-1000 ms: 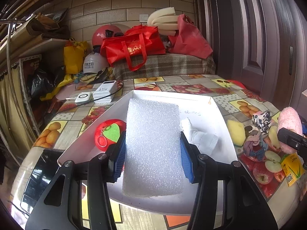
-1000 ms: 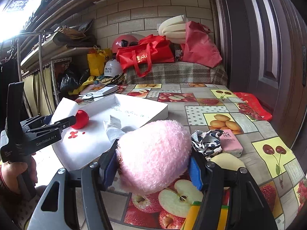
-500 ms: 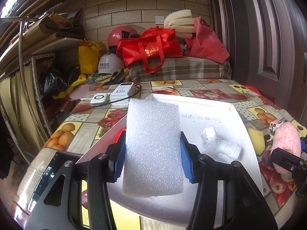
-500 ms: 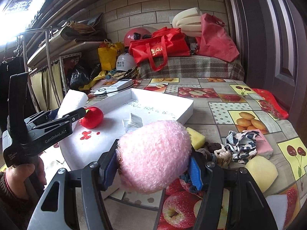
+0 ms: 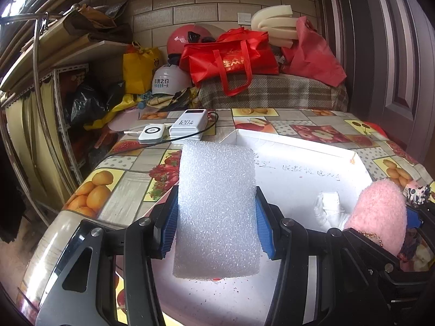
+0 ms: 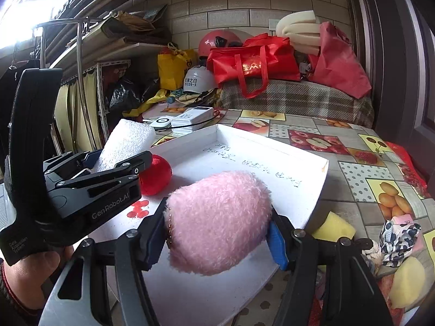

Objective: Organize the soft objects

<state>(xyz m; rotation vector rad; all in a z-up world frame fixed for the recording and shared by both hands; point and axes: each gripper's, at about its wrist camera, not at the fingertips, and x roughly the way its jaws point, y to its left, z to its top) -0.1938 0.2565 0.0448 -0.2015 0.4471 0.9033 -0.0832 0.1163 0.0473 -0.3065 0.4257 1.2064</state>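
We are holding a fluffy pink pouch (image 6: 218,221) tight in our right tool (image 6: 218,232), right over the flat white tray (image 6: 304,201). Our left tool (image 5: 216,221) is squeezing an upright white foam block (image 5: 216,209) over the tray's left edge.

White foam block (image 5: 217,212), pebbled texture, between blue pads (image 5: 263,231) on black gripper arms. Fluffy pink plush (image 6: 218,220). White tray (image 6: 312,190) with dark handwriting and red splotches; red ball (image 6: 156,175) in it. Tablecloth (image 6: 353,163) checked with fruit prints: oranges, apples, cherries, strawberries. Yellow sponge (image 6: 333,226). Black-and-white patterned cloth (image 6: 398,237). Red bag (image 5: 231,59) behind, on a brown plaid cover (image 5: 272,92).
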